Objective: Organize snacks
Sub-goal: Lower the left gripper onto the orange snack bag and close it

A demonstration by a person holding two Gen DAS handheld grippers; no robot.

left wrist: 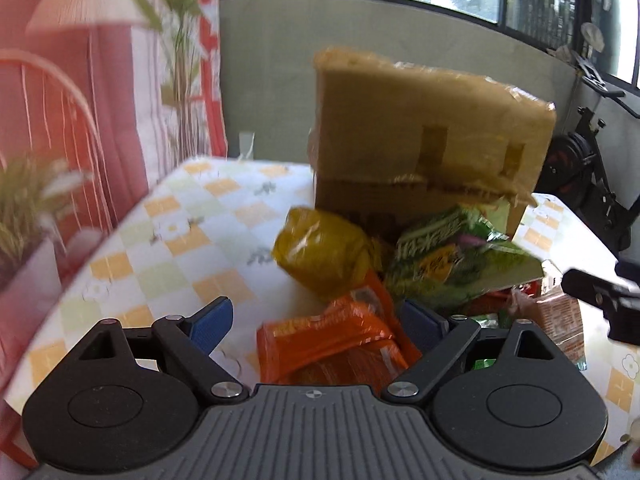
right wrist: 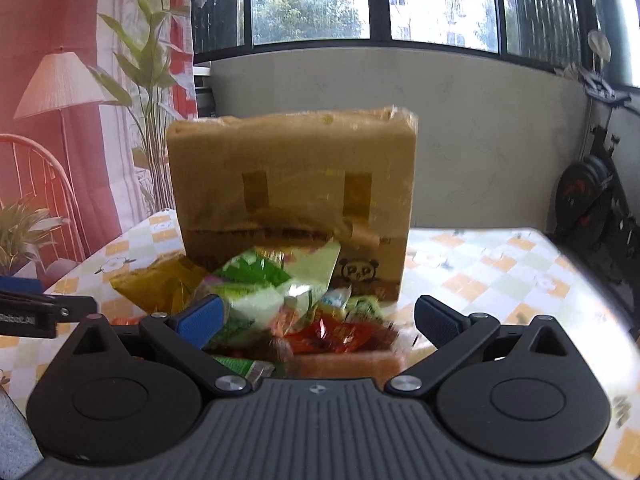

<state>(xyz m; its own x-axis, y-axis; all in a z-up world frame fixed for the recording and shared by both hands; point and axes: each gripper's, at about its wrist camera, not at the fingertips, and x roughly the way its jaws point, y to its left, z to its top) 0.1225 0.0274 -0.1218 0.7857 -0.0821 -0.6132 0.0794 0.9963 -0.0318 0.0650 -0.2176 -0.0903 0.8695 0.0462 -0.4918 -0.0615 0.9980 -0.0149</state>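
Note:
A pile of snack packets lies on the checkered table (left wrist: 160, 240) in front of a tall taped cardboard box (left wrist: 420, 132) (right wrist: 292, 184). The pile holds a yellow packet (left wrist: 320, 252) (right wrist: 160, 284), a green packet (left wrist: 452, 260) (right wrist: 264, 284), an orange packet (left wrist: 332, 344) and red wrappers (right wrist: 344, 336). My left gripper (left wrist: 316, 322) is open and low over the orange packet, which lies between its jaws with the left pad clear of it. Over the middle of the pile, my right gripper (right wrist: 318, 320) is open with green and red packets between its jaws.
An exercise bike (left wrist: 588, 172) (right wrist: 592, 200) stands beyond the table's right side. A printed backdrop with a lamp and a chair hangs at the left, with a potted plant (left wrist: 24, 200) before it. The right gripper's black body (left wrist: 600, 296) shows at the right edge of the left wrist view.

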